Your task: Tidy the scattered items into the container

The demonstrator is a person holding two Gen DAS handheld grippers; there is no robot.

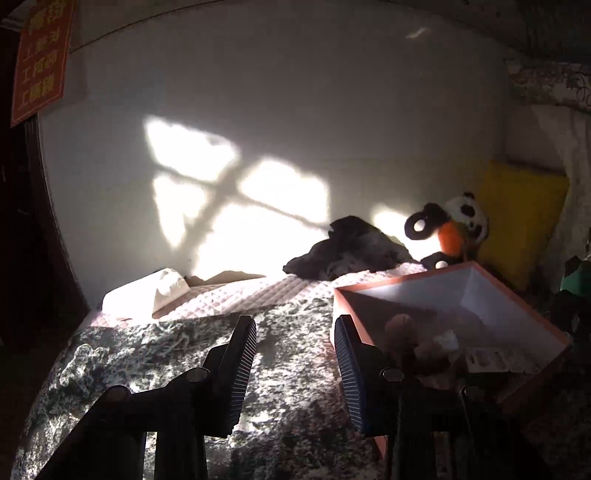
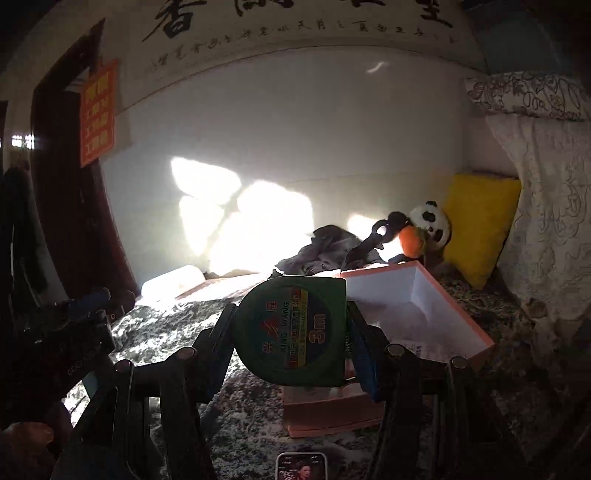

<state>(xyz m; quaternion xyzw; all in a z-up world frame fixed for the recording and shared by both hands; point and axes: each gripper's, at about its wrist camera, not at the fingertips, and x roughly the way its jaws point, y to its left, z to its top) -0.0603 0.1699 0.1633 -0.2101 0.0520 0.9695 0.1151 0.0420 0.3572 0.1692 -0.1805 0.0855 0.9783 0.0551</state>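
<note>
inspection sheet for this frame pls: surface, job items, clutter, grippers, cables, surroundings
Surface: bed with a dark patterned blanket and a pale quilted cover behind it.
Job's things: green tape measure held above the bed, near the open pink box; the box already holds small items, too dim to identify.
Clutter: dark bundled cloth, panda plush, yellow cushion, white tissue pack, phone at the bottom edge.
Grippers: left gripper open, nothing between its fingers; right gripper shut on the tape measure.
Cables: nothing seen.
Surroundings: white wall with sun patches, orange sign, calligraphy scroll.
</note>
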